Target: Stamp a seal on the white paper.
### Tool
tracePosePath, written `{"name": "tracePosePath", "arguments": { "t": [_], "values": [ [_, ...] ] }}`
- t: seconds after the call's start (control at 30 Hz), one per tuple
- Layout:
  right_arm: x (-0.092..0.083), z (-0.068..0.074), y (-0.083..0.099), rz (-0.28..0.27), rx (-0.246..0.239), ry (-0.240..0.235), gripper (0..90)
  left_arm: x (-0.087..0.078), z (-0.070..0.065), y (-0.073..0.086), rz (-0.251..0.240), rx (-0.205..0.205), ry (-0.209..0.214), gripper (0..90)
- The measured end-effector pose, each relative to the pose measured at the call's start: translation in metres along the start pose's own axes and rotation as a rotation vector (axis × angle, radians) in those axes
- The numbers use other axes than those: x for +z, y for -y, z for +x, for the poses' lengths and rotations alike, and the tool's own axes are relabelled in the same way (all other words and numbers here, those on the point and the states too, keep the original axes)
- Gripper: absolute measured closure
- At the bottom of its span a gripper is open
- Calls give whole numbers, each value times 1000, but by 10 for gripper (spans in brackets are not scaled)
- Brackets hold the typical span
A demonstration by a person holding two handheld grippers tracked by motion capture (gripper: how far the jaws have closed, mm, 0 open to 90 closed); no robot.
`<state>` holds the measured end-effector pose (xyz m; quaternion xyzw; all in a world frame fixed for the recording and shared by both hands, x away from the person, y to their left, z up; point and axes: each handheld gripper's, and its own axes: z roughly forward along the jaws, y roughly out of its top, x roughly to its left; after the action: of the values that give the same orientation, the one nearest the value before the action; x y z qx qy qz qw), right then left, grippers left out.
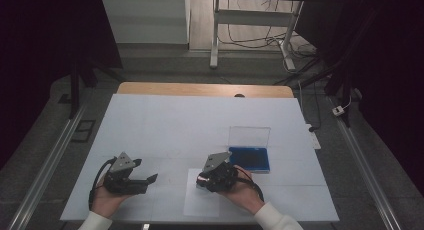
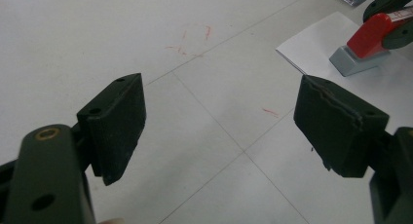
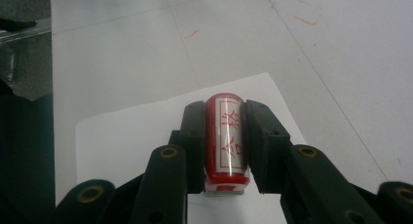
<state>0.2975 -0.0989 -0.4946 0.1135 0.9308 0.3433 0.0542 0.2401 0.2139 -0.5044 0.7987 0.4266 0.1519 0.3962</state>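
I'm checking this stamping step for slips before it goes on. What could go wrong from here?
The right gripper clamps the red stamp on its rounded sides, so it might twist and print crooked. The sheet of paper lies loose, and the open left gripper isn't holding it, so it may slide or lift with the stamp. The open ink pad case sits close by and could get bumped.

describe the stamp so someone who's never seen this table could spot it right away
On the white table cover, look near the front edge for the loose sheet of white paper. The stamp stands on it, clamped between the right gripper's jaws. Its red handle with a white label of red characters and its grey base distinguish it from the blue ink pad case nearby.
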Motion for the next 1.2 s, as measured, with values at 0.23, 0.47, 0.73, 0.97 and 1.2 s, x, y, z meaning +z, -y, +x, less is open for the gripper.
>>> {"name": "tracePosePath", "arguments": {
  "t": [0.23,0.47,0.73,0.97,1.2],
  "values": [
    [0,0,-1,10,-5,3,704,0,0,0,1,0,-1,197],
    [1,1,-4,42,-23,9,707,-1,0,0,-1,-2,-3,197],
    [3,3,-4,63,-25,16,710,-1,0,0,1,-3,-2,197],
    [4,3,0,35,-30,18,712,-2,1,0,-2,-6,-4,197],
    [4,4,2,30,-46,24,713,-3,2,0,-7,-10,-6,197]
  ]
}}
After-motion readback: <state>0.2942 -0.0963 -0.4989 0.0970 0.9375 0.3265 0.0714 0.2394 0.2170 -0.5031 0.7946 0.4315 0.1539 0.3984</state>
